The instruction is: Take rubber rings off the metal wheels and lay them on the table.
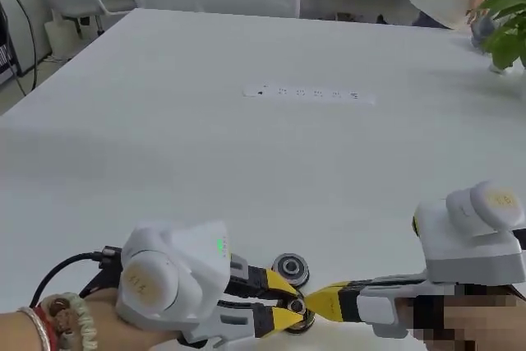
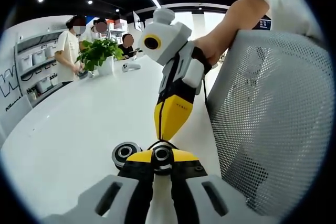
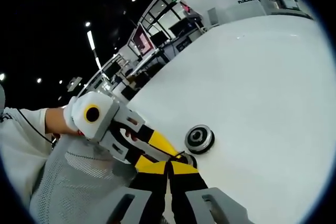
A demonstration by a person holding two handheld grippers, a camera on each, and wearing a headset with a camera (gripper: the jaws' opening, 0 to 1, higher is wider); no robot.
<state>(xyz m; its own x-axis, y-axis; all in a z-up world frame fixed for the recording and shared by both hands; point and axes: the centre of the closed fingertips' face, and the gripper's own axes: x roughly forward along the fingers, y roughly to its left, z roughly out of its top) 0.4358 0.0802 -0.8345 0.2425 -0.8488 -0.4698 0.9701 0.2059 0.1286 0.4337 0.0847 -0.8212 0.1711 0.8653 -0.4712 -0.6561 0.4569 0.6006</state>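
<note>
— Bottom centre of the head view: claw status?
— Left claw [image 1: 292, 308] pinching a metal wheel [image 2: 161, 155] at the near edge of the desk [image 1: 246, 170]. Right claw [image 1: 316, 302] comes in from the right, pressed together, tips at that wheel's rim.
— Rubber ring gripped?
— Can't tell, too small. Second wheel [image 1: 290, 267] lies flat on the desk just above the tips in frame, neither claw touching it.

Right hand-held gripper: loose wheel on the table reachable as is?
Likely yes. The loose wheel lies flat on bare table just beside the right hand-held gripper, nothing between them. But its jaws are shut at the other wheel, held by the left hand-held gripper, so it must let go first.
</note>
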